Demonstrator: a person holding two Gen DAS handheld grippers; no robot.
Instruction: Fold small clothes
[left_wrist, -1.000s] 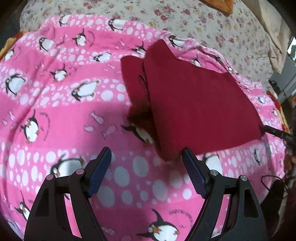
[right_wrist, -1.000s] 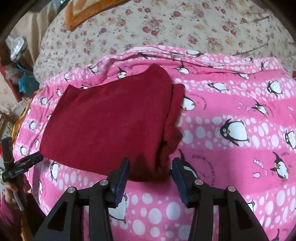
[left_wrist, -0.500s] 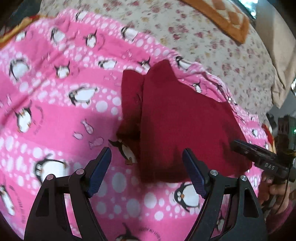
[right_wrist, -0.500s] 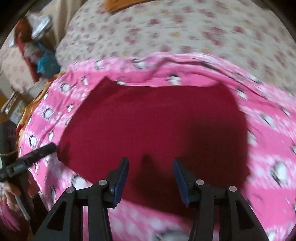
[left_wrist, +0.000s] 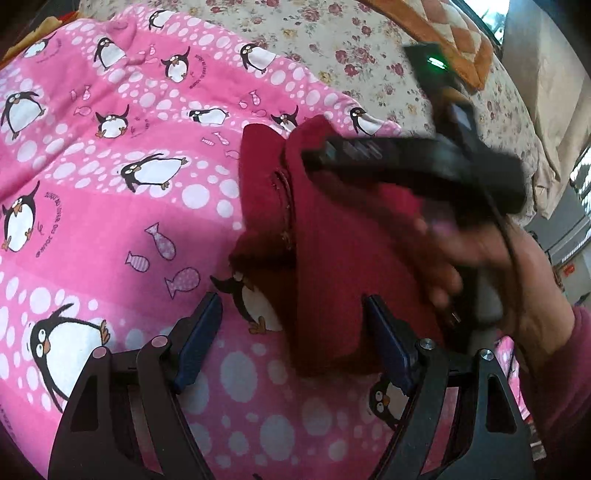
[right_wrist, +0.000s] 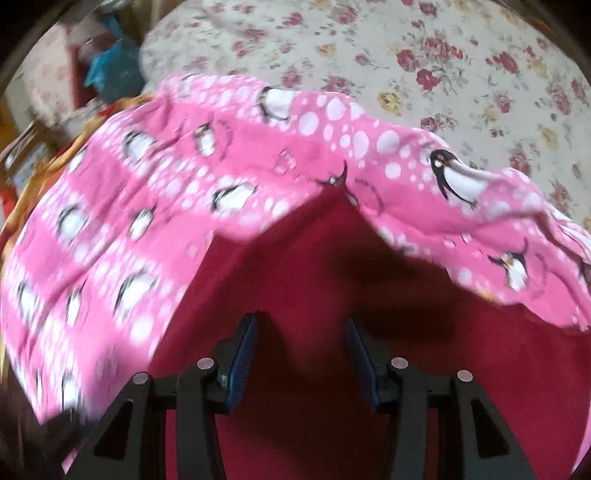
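In the left wrist view, we are holding our left gripper wide apart and empty, just beside the near corner of the red garment, which is lying folded on the penguin blanket. Our right gripper is crossing over the garment, blurred. The blanket's small print is unreadable.

In the right wrist view, our right gripper is hovering narrowly parted, gripping nothing, above the garment. At least 1 fold looks done; we are judging that another remains.

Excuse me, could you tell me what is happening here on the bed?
A person holding two sets of tongs is folding a dark red garment that lies on a pink penguin blanket. The right tongs hang open, low over the red cloth. The left tongs are open too, at its near corner. Neither grips anything.
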